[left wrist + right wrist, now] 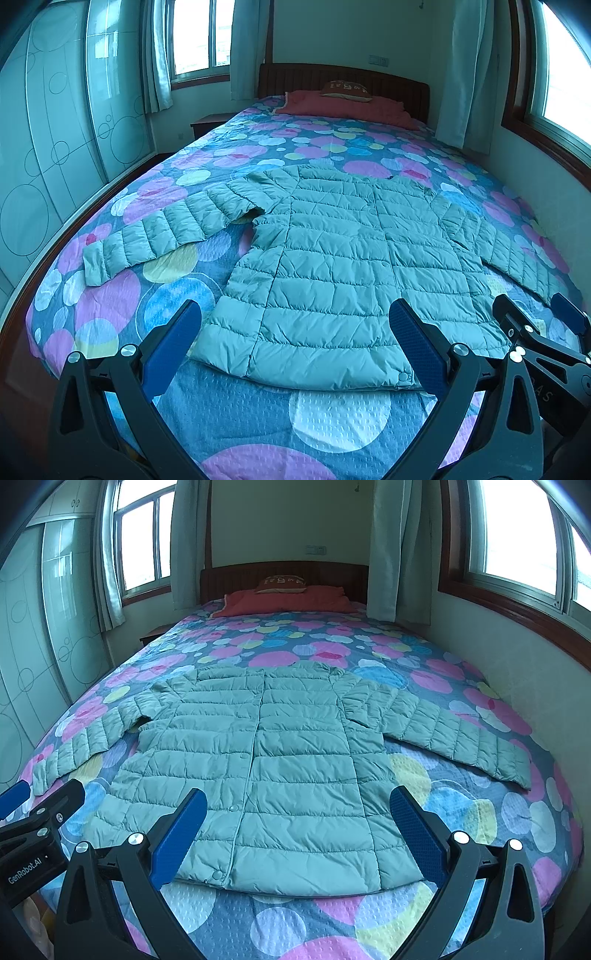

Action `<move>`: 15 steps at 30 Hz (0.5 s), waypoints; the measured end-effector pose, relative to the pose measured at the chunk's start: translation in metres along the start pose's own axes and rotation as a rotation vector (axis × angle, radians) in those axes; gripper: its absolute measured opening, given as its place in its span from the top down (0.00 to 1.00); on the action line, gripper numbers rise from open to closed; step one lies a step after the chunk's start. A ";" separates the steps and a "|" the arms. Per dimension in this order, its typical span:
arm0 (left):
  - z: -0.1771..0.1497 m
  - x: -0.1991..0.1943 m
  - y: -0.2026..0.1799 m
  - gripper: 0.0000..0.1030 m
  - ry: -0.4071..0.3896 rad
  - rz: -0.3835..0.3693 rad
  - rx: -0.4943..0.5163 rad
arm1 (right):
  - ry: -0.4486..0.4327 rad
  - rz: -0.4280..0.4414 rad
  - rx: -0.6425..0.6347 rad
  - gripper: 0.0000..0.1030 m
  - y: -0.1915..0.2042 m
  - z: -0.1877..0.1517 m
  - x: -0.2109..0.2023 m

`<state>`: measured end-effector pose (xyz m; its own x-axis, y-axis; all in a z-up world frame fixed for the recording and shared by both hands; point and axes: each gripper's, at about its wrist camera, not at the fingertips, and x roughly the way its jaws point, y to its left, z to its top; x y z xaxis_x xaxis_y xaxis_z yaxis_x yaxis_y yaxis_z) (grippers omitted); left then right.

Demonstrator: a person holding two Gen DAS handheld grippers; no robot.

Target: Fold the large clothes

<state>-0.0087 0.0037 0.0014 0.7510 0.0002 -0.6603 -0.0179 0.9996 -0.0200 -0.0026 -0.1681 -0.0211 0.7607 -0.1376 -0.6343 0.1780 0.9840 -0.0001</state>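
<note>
A pale green quilted puffer jacket (332, 258) (266, 760) lies flat and front-up on the bed, collar toward the headboard, hem toward me, both sleeves spread out sideways. My left gripper (295, 325) hovers open above the hem's left half, nothing between its blue pads. My right gripper (299, 808) hovers open above the hem's right half, also holding nothing. In the left wrist view the right gripper (539, 314) shows at the right edge. The left gripper (37, 797) shows at the left edge of the right wrist view.
The bed carries a blue cover with coloured circles (229, 413) (461, 812). A red pillow (288, 600) and a small cushion (282, 583) lie by the wooden headboard (343, 79). A glass wardrobe (55, 140) stands left; a wall with windows (517, 657) runs right.
</note>
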 end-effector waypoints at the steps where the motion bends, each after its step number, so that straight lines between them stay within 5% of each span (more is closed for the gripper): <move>1: -0.001 0.000 0.001 0.02 0.001 0.001 -0.001 | 0.000 0.000 0.001 0.04 -0.001 0.000 0.000; 15: -0.002 -0.001 0.003 0.02 0.006 0.005 0.000 | 0.002 0.002 0.001 0.04 0.000 -0.002 0.001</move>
<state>-0.0106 0.0067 0.0000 0.7472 0.0055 -0.6646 -0.0221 0.9996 -0.0165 -0.0026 -0.1680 -0.0231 0.7600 -0.1353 -0.6357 0.1771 0.9842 0.0023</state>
